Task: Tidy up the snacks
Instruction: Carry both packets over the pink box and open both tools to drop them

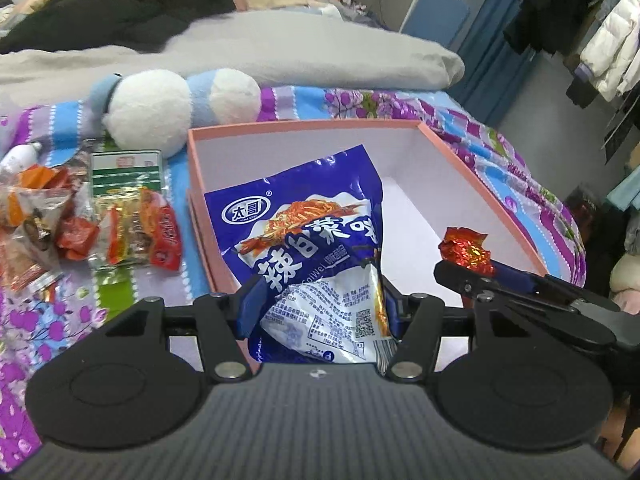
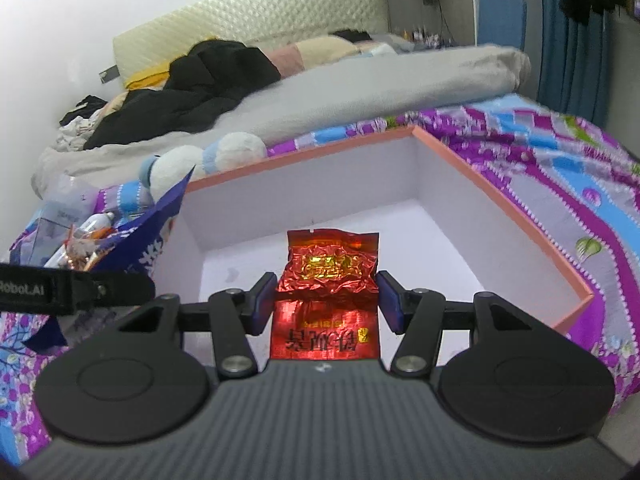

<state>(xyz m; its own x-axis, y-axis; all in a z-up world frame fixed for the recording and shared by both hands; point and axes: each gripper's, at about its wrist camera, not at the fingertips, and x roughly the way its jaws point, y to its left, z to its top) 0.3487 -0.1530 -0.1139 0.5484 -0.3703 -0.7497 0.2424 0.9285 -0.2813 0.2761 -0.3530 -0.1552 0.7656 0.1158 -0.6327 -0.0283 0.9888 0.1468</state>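
The left gripper (image 1: 316,300) clamps the lower end of a blue snack bag (image 1: 316,240), whose long axis runs away from the fingers and up over the near wall of the pink box (image 1: 304,125). The right gripper (image 2: 325,300) pinches a red foil packet (image 2: 328,280) held upright over the box's white floor, top edge pointing away. No snack lies on the box floor. Left of the box, more snack packets (image 1: 120,228) lie on the floral bedspread (image 1: 520,176), with a plush toy (image 1: 160,108) behind.
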